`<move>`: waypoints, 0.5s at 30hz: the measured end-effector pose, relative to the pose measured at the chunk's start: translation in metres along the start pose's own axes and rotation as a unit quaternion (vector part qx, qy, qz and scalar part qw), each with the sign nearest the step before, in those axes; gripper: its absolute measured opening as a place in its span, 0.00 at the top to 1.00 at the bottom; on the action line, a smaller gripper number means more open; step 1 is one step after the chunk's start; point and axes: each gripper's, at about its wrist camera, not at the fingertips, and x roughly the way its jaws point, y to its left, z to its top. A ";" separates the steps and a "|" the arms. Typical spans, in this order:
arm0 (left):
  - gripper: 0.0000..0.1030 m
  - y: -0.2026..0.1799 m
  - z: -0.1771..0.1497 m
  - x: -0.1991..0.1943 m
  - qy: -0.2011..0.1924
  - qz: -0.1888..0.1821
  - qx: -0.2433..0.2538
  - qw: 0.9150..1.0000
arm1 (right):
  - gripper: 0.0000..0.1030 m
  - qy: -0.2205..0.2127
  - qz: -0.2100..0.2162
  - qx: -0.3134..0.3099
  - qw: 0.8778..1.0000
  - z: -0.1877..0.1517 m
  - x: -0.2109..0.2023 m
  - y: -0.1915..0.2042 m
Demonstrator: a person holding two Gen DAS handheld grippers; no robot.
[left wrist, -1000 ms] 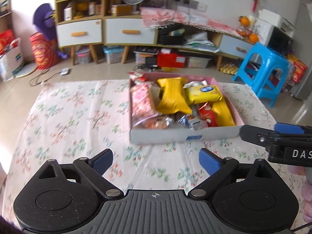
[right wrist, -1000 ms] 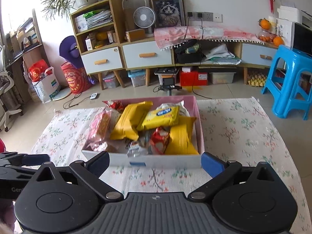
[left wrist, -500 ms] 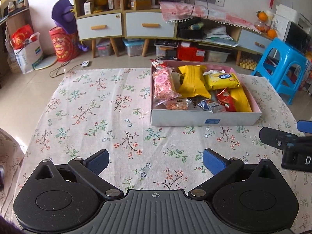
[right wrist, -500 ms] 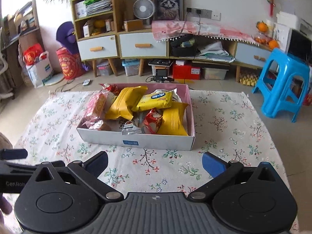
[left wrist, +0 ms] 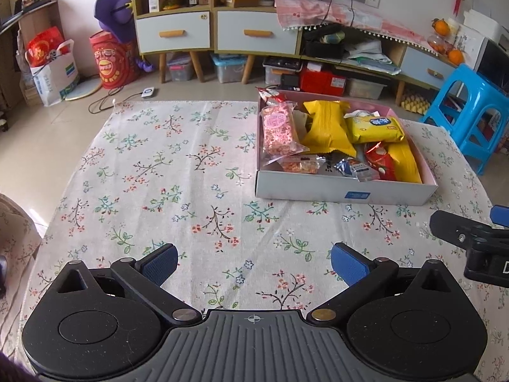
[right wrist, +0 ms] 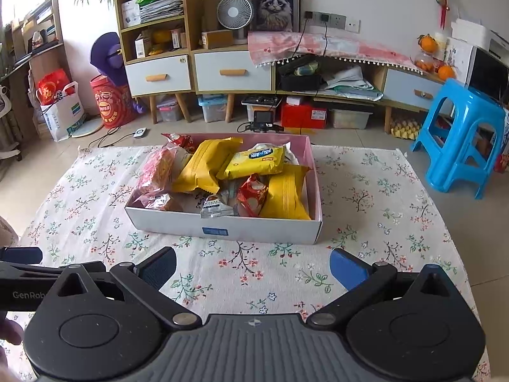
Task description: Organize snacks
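1. The left gripper (left wrist: 253, 264) has its jaws spread wide, holding nothing, above the flowered cloth (left wrist: 165, 165) on the counter.
2. The right gripper (right wrist: 253, 269) is likewise agape and empty; the left one beside it reads "GenRob".
3. The snack box (right wrist: 222, 226), full of yellow, red and pink packets, sits ahead of both.
4. Both grippers have pulled farther back from the box than a second ago.

The left black two-finger gripper with blue pads (left wrist: 253, 262) is held level and low, its jaws spread wide with nothing between them. The right black two-finger gripper with blue pads (right wrist: 253, 269) sits just beside it at about the same height, also spread wide and holding nothing.
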 end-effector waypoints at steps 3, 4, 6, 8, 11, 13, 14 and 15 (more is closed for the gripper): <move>0.00 -0.001 0.000 -0.001 -0.001 0.000 0.002 1.000 | 0.08 -0.003 -0.001 -0.006 1.000 0.000 -0.002 0.002; 0.00 -0.001 0.000 -0.001 0.000 0.000 0.002 1.000 | 0.08 -0.004 -0.002 -0.007 1.000 0.000 -0.002 0.003; 0.00 -0.001 0.000 -0.001 0.001 -0.001 0.002 1.000 | 0.08 -0.004 -0.003 -0.009 1.000 0.000 -0.003 0.003; 0.00 -0.001 0.000 -0.001 0.001 -0.003 0.002 1.000 | 0.08 -0.005 -0.003 -0.008 1.000 0.000 -0.003 0.003; 0.00 -0.001 -0.001 -0.001 0.001 -0.003 0.003 1.000 | 0.08 -0.007 -0.003 -0.007 1.000 0.001 -0.004 0.002; 0.00 -0.001 -0.001 -0.001 0.001 -0.003 0.004 1.000 | 0.08 -0.009 -0.004 -0.007 1.000 0.001 -0.004 0.003; 0.00 -0.002 -0.001 -0.001 0.001 -0.004 0.004 1.000 | 0.08 -0.010 -0.005 -0.007 1.000 0.001 -0.005 0.003; 0.00 -0.002 -0.001 -0.001 0.001 -0.004 0.004 1.000 | 0.08 -0.010 -0.005 -0.008 1.000 0.001 -0.005 0.003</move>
